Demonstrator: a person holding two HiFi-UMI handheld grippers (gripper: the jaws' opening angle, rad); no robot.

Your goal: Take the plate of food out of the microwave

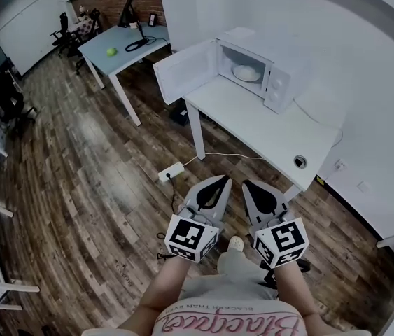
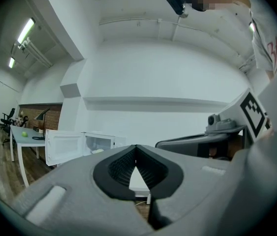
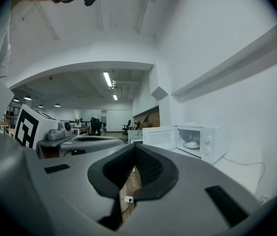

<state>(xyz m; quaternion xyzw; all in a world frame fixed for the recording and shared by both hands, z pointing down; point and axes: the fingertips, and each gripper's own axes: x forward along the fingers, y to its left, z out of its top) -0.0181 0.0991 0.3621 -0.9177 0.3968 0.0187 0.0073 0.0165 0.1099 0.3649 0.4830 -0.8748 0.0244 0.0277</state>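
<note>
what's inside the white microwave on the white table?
A white plate holding a pale mound of food sits in the open white microwave. Whatever is under the plate is covered; the food is too small to identify.

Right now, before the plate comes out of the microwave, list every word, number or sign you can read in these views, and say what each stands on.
"Bla...": pink script on the person's shirt; the remaining letters are unclear.
Line of small capitals above that script: too blurred to read.
Marker cube of the left gripper, and that of the right gripper: black-and-white square patterns, no letters.
Microwave: no readable label.
</note>
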